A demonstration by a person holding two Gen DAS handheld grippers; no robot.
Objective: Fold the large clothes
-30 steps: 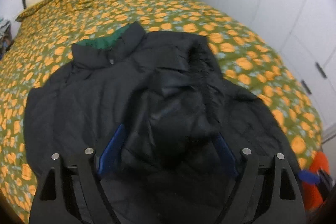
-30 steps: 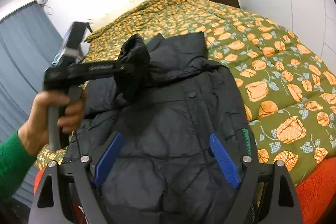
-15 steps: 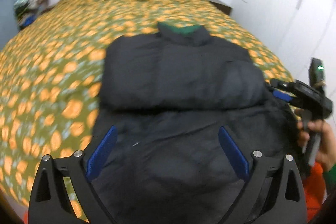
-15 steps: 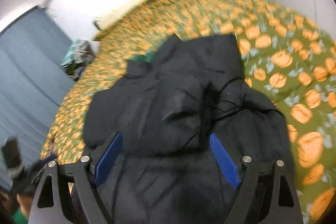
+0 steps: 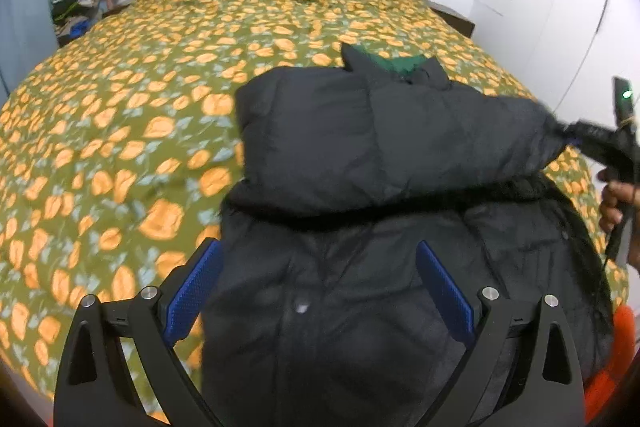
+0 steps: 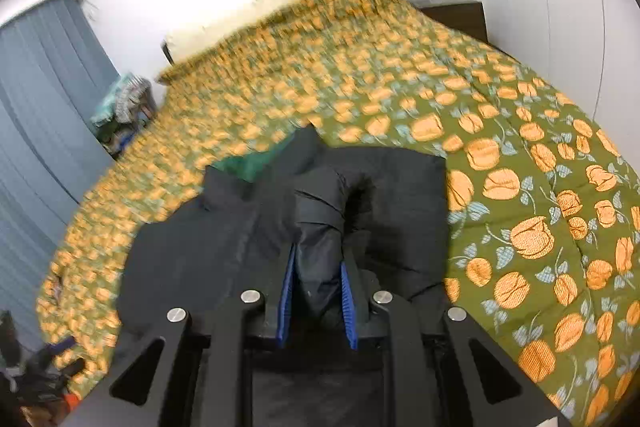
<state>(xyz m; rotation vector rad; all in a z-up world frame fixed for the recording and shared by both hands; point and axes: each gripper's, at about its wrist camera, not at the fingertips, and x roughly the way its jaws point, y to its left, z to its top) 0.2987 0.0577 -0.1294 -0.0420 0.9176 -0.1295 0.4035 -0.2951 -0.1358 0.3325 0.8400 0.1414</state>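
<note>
The right gripper point(image 6: 317, 291) is closing and pinching a sleeve point(image 6: 320, 227) of the black puffer jacket point(image 5: 360, 155) lying on the bed point(image 5: 140, 131); the left gripper point(image 5: 320, 291) is hovering spread wide above the hem. Padding looks soft, bulky, probably slippery, so cuffs and hem corners are looking like the best holds.

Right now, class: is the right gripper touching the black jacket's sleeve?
Touching. The right wrist view shows the right gripper with both blue pads pressed against a bunched fold of the black jacket's sleeve; its jaws have just been closing.

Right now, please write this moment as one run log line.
left gripper: open, over black jacket | right gripper: just closed on sleeve | bedspread
</note>
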